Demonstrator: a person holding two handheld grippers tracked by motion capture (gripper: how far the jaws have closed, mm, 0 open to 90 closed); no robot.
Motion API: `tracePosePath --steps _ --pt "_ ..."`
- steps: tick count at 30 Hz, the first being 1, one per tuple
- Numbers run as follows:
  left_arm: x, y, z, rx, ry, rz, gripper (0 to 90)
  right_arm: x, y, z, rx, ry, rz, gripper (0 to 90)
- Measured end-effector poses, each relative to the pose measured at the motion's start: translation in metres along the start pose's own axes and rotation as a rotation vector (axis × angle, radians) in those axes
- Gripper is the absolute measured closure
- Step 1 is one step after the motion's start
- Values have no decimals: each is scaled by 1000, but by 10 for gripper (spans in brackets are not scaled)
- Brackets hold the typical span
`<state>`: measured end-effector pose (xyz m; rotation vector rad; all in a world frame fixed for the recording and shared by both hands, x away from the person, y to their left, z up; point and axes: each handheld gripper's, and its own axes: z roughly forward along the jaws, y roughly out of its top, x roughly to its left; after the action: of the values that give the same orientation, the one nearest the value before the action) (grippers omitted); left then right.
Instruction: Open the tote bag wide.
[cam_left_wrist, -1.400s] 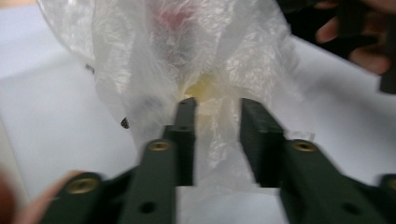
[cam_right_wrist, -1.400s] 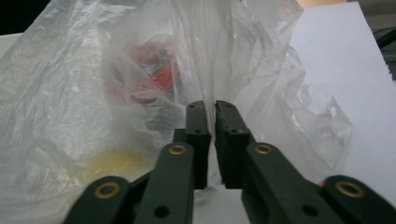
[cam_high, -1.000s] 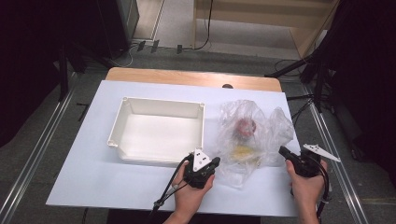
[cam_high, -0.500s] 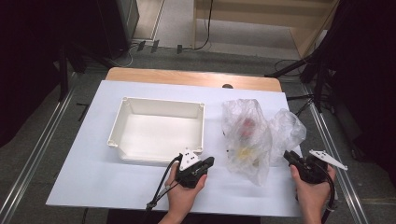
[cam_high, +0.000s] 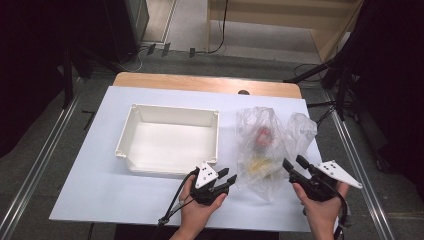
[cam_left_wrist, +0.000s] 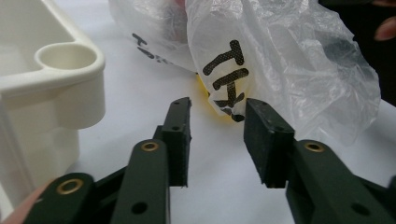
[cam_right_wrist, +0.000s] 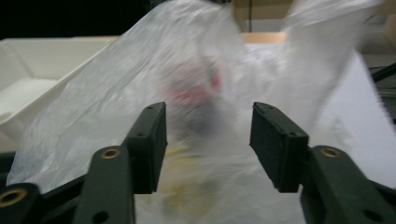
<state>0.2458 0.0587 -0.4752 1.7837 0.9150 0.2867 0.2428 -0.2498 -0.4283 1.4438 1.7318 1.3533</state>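
On the white tabletop (cam_high: 100, 195), a clear plastic bag (cam_high: 265, 145) holding something red and something yellow stood crumpled toward the right edge, beside a white tray (cam_high: 170, 142) at centre, while the left gripper (cam_high: 226, 181) and right gripper (cam_high: 292, 164), jaws just opening, flanked it near the front edge

Dim surroundings, perhaps motion-blurred close-up

From my seat, bare white table (cam_high: 100, 200) lies open at seven o'clock, ahead of my left gripper (cam_high: 226, 181). The white tray (cam_high: 170, 140) blocks eleven o'clock. The crumpled plastic bag (cam_high: 265, 145) stands at one o'clock, between both grippers, close before my right gripper (cam_high: 296, 166). Bare table runs behind the tray at twelve.
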Motion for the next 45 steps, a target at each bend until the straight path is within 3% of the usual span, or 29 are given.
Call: tracePosePath --steps 4,7,10,12,14,18,24,32,37,42,45 --pt "-1 1 0 -4 -12 7 562 8 -6 18 66 28 -28 400" --pt "-4 2 -1 -4 -15 24 537 7 -11 33 131 7 -25 424" --pt "-7 2 -1 -5 -21 40 520 6 -12 42 158 0 -35 615" --pt "-8 2 -2 -2 -22 50 514 5 -11 45 164 -2 -45 803" --pt "-9 3 -2 -3 -24 51 513 3 -6 46 157 -3 -39 894" --pt "-12 7 -4 -10 -27 49 511 2 7 45 114 18 -22 900" --pt "-19 20 -8 -24 -52 48 481 14 27 45 50 45 -53 900" --pt "-24 46 -18 -66 -60 60 436 34 51 61 32 83 -93 900" --pt "-23 51 -14 -33 -40 77 393 45 58 68 36 142 -103 900" --pt "-24 52 -11 -16 -27 86 358 59 55 66 49 217 -156 900" --pt "-25 54 -6 3 -1 100 345 61 54 64 50 240 -145 900"
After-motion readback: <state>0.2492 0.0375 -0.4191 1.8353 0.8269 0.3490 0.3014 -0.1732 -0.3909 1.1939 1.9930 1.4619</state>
